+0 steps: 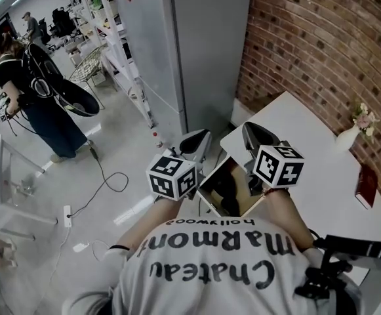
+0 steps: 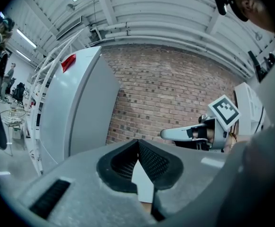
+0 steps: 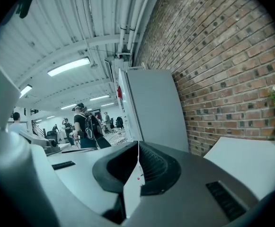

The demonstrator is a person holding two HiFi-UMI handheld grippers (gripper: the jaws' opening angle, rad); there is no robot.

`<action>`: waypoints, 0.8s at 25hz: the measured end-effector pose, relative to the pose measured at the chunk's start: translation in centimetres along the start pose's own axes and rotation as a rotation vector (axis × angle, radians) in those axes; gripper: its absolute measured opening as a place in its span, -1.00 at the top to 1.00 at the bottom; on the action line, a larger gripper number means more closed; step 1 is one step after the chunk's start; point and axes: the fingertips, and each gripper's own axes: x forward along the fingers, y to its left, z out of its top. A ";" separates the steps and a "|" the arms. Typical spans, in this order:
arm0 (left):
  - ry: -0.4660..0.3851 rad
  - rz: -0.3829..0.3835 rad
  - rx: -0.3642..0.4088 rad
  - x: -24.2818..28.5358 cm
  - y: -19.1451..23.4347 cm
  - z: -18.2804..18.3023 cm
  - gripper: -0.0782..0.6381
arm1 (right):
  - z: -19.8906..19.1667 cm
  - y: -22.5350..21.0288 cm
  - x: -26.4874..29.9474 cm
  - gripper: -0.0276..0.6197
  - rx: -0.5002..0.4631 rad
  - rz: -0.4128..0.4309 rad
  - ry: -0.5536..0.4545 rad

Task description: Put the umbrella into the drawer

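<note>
In the head view both grippers are held up in front of me at chest height. My left gripper points away with its jaws together and nothing between them; the left gripper view shows its pads meeting at the tip. My right gripper is shut and empty too, its pads closed on each other. Below and between the two marker cubes an open wooden drawer shows something dark inside. I cannot tell whether that is the umbrella. The right gripper also appears in the left gripper view against the brick wall.
A white table on the right carries a vase of flowers and a red book. A tall grey cabinet and the brick wall stand ahead. A person stands far left; cables lie on the floor.
</note>
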 end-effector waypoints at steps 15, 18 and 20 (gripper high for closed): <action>-0.018 0.102 0.009 -4.2 -9.4 -3.2 0.74 | -3.5 -3.2 -10.8 0.87 -0.045 0.015 0.040; -0.025 0.125 0.007 -5.3 -11.5 -4.1 0.74 | -4.6 -3.4 -13.2 0.87 -0.063 0.024 0.053; -0.023 0.134 0.006 -5.9 -12.7 -4.7 0.74 | -5.2 -3.5 -14.5 0.87 -0.065 0.031 0.060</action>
